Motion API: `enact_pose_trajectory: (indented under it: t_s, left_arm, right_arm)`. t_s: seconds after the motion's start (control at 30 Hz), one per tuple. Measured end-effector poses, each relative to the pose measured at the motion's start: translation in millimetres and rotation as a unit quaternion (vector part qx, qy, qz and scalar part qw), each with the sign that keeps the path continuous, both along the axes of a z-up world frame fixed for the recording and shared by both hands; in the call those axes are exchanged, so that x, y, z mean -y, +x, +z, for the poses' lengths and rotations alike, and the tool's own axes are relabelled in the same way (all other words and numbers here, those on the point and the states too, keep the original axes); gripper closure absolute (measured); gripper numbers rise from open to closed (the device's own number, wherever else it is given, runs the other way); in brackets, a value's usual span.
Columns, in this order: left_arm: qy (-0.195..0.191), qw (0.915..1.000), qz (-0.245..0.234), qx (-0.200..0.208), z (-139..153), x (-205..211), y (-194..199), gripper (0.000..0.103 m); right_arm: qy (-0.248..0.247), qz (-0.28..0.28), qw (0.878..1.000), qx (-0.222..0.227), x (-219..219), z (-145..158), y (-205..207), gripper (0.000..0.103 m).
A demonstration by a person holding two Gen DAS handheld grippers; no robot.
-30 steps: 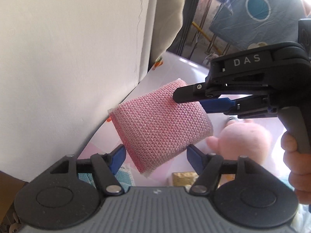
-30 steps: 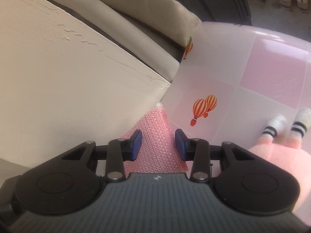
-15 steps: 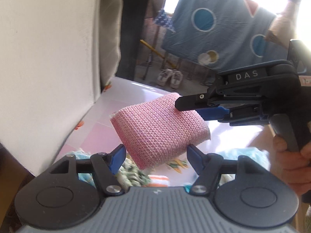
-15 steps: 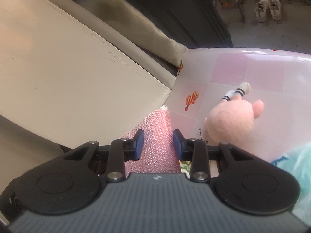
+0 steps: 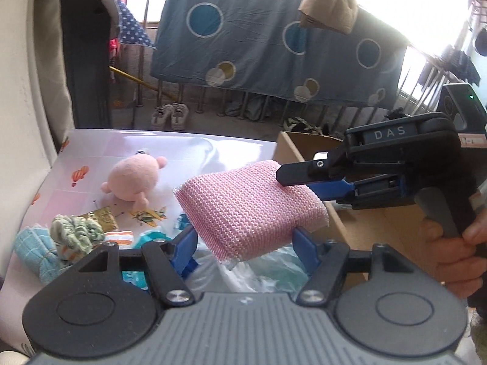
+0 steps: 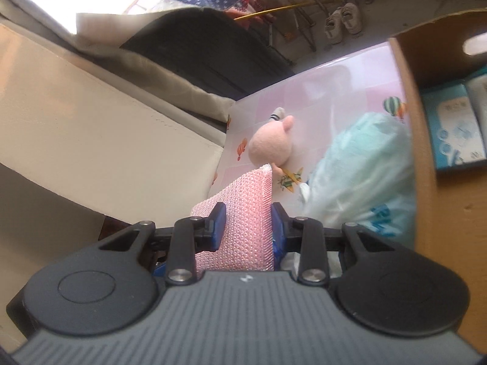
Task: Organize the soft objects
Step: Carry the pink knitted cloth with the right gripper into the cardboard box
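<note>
Pink sponge pad (image 5: 252, 203): I hold it in the air, above the near part of the table and just left of the cardboard box. It does not touch the table.

Right gripper (image 6: 248, 228): its two blue pads are pressed onto the two flat faces of the pad, so it pinches the pad firmly. In the left view the same gripper (image 5: 316, 179) comes in from the right and bites the far right corner. I think this edge grip is chosen so the soft pad hangs free and does not fold.

Left gripper (image 5: 243, 243): its fingers are spread wide, one at each side of the near edge of the pad. I cannot tell for sure if they touch it; they seem only to stand beside it and carry nothing. I judge it is ready to support or take over the pad.

Cardboard box (image 6: 420, 164): it stands open at the right, against the table edge, with a blue packet already inside. Probably it is the place for the soft things, which is why I hold the pad near it.

Things on the table (image 5: 194, 149): a pink plush toy (image 5: 132, 179) lies far left, a green scrunchie (image 5: 76, 231) and a light blue cloth (image 5: 33, 251) near left, and a pale green bag (image 6: 362, 164) beside the box. These look not sorted yet.
</note>
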State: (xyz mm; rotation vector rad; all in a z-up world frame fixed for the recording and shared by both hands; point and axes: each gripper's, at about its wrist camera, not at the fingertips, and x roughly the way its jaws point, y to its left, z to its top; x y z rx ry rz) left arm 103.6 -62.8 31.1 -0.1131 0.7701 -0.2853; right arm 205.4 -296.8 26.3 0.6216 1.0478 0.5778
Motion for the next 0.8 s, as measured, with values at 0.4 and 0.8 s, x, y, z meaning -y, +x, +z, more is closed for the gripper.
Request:
enact_pose_trajectory:
  t_s: [0.4, 0.8]
  left_arm:
    - [0.000, 0.9925, -0.122, -0.006, -24, 95, -10, 0.034]
    - [0.008, 0.9906, -0.135, -0.018, -33, 115, 8, 0.034]
  right_arm:
    - [0.034, -0.112, 0.993, -0.005, 134, -18, -71, 0.077]
    - [0.058, -0.185, 0.981, 0.002, 209, -37, -53, 0.078]
